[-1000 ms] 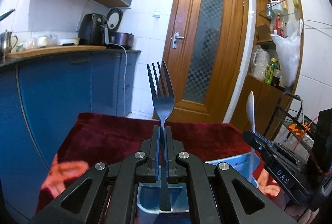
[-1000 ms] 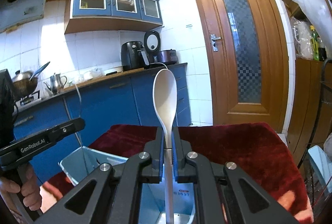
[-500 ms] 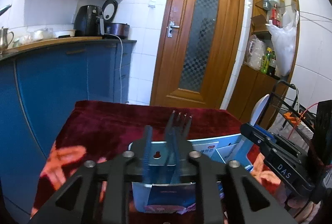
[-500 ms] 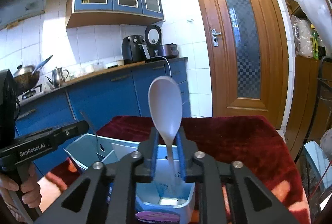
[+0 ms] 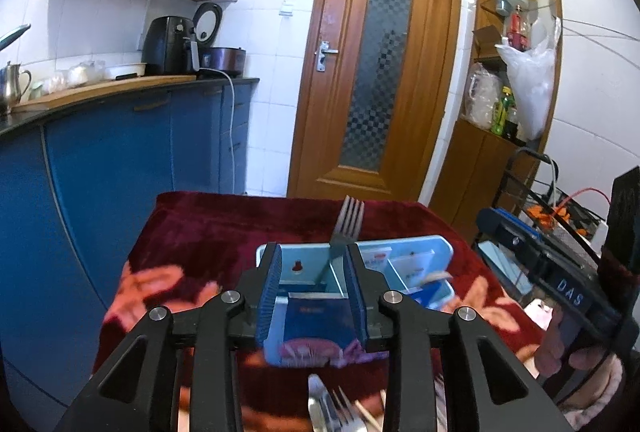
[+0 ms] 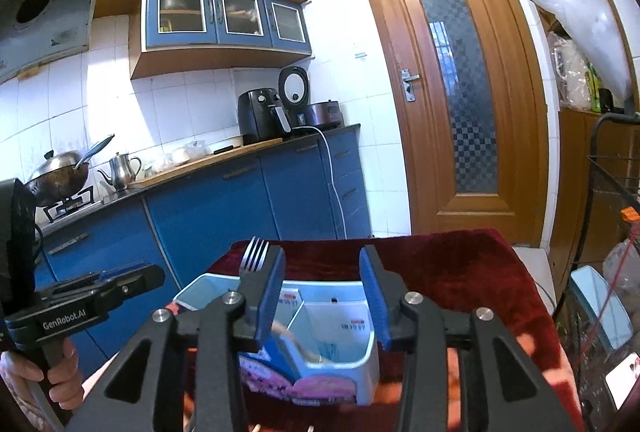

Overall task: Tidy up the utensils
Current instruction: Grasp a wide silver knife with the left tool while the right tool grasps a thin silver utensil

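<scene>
A light blue divided bin (image 5: 442,245) stands on the red cloth. A metal fork (image 5: 349,218) stands tines-up in its left compartment, leaning on the divider. The white spoon (image 5: 434,276) lies low in the right compartment. My left gripper (image 5: 314,292) hangs just short of the bin, its jaws opening, and the pads press on nothing. From the right wrist view the fork (image 6: 252,256) rises behind the bin (image 6: 200,284). My right gripper (image 6: 323,296) is above the bin's near side, its jaws opening with nothing between them. Each view shows the other gripper (image 5: 540,260) (image 6: 92,296) at the edge.
The red flowered cloth (image 5: 200,232) covers the table. Loose utensils (image 5: 332,408) lie near the front edge below my left gripper. Blue cabinets (image 6: 224,216) run along the left. A wire rack (image 5: 560,204) stands to the right. A hand (image 6: 52,376) grips the left handle.
Both grippers went from shut to open. The fork and the spoon dropped from upright in the jaws into the bin. Both grippers drew back from the bin.
</scene>
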### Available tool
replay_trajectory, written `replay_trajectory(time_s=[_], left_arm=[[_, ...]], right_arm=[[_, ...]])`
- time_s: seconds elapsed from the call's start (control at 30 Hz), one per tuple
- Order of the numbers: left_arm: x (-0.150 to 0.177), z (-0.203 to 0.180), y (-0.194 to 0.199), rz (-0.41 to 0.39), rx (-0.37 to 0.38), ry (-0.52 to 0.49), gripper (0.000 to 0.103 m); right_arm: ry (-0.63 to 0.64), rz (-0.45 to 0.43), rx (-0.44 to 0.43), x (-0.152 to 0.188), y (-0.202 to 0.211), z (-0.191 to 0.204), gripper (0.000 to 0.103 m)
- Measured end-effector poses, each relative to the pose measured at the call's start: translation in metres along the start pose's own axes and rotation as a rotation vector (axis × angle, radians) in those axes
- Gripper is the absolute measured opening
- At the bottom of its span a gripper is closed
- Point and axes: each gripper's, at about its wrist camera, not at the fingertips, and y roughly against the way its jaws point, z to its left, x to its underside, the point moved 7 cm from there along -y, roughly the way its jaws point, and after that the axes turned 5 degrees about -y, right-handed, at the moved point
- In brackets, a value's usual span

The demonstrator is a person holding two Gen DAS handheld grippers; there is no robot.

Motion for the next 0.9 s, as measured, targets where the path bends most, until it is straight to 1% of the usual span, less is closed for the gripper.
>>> replay_trajectory(time_s=[0.13, 0.37, 0.57, 0.9], left_arm=[[0.01, -0.005, 0.012, 0.035, 0.009, -0.006, 0.032], [0.035, -0.01, 0.02, 0.144, 0.032, 0.001, 0.032], [0.058, -0.016, 0.024, 0.225, 0.059, 0.014, 0.032], [0.108, -0.02, 0.015, 0.379, 0.052, 0.047, 0.032]], right_arm=[[-0.002, 0.034, 0.011, 0.003, 0.016, 0.002, 0.042], [-0.011, 0.105, 0.043, 0.021, 0.044, -0.001, 0.042], [-0.028, 0.183, 0.078, 0.045, 0.059, -0.012, 0.042], [-0.081, 0.31, 0.092, 0.091, 0.067, -0.026, 0.042]])
